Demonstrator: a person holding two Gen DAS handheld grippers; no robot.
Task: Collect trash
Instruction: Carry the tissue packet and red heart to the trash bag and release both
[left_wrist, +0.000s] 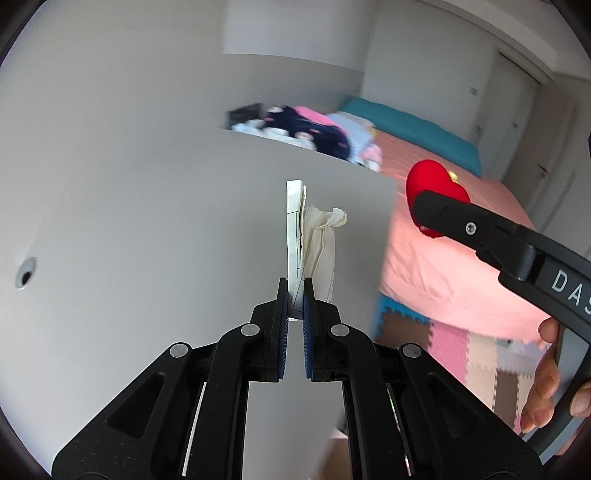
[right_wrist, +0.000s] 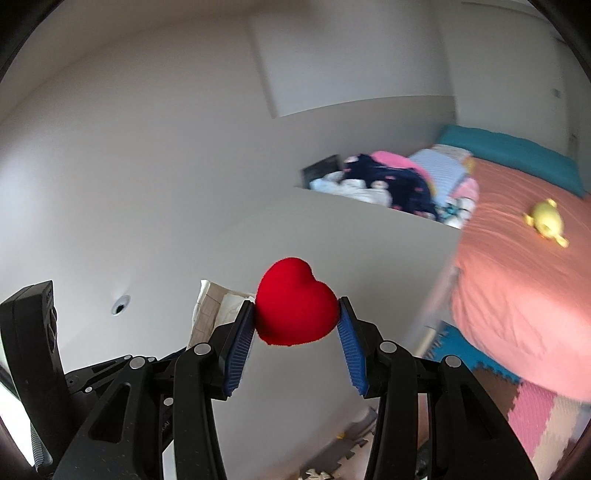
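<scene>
In the air beside the bed (right_wrist: 517, 280), my left gripper (left_wrist: 295, 295) pinches crumpled paper (left_wrist: 314, 236) and my right gripper (right_wrist: 297, 314) squeezes a red heart (right_wrist: 295, 301); both picked up, I think, no bin in sight.

Open air ahead; bed (right_wrist: 517, 258) blocks right, white partition (right_wrist: 369, 236) stands beyond.

Plain white walls (right_wrist: 147, 147) fill the left; at right, a bed with salmon-pink sheet (right_wrist: 517, 295) and teal pillow (right_wrist: 509, 155); lower right, pastel foam-tile floor (left_wrist: 461, 354).
</scene>
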